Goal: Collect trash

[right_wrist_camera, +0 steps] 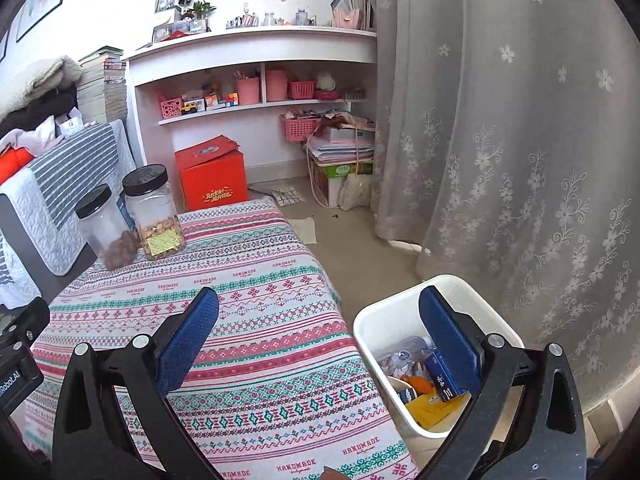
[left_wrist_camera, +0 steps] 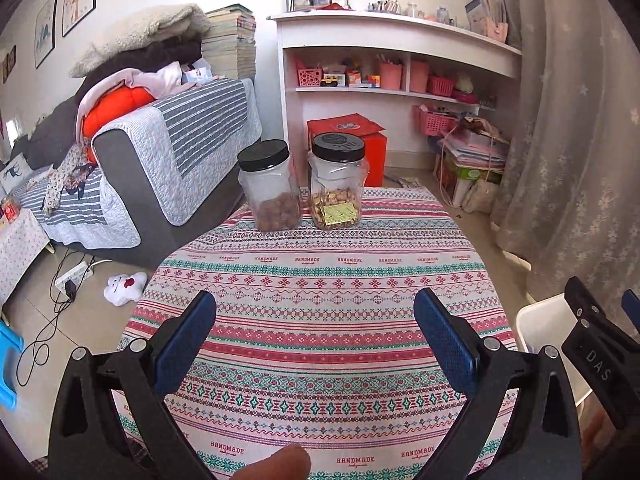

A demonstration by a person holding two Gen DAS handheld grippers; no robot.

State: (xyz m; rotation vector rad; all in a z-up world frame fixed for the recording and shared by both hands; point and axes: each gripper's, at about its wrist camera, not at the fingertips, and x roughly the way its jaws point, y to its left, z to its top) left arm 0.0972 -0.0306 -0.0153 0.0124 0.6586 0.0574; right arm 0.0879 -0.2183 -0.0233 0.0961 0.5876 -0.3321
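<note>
A white trash bin (right_wrist_camera: 384,316) stands on the floor right of the table; it holds wrappers, a blue box (right_wrist_camera: 442,376) and orange and yellow scraps. Its rim shows in the left wrist view (left_wrist_camera: 536,320). My left gripper (left_wrist_camera: 316,320) is open and empty above the patterned tablecloth (left_wrist_camera: 320,280). My right gripper (right_wrist_camera: 320,320) is open and empty, spanning the table's right edge and the bin. The right gripper's finger shows at the right of the left wrist view (left_wrist_camera: 592,332). I see no loose trash on the cloth (right_wrist_camera: 240,280).
Two black-lidded clear jars stand at the table's far edge, one with brown snacks (left_wrist_camera: 270,186) and one with gold-wrapped ones (left_wrist_camera: 338,182). A sofa (left_wrist_camera: 160,168) is left, a white shelf unit (left_wrist_camera: 384,60) and red box (right_wrist_camera: 212,176) behind, a curtain (right_wrist_camera: 520,160) right.
</note>
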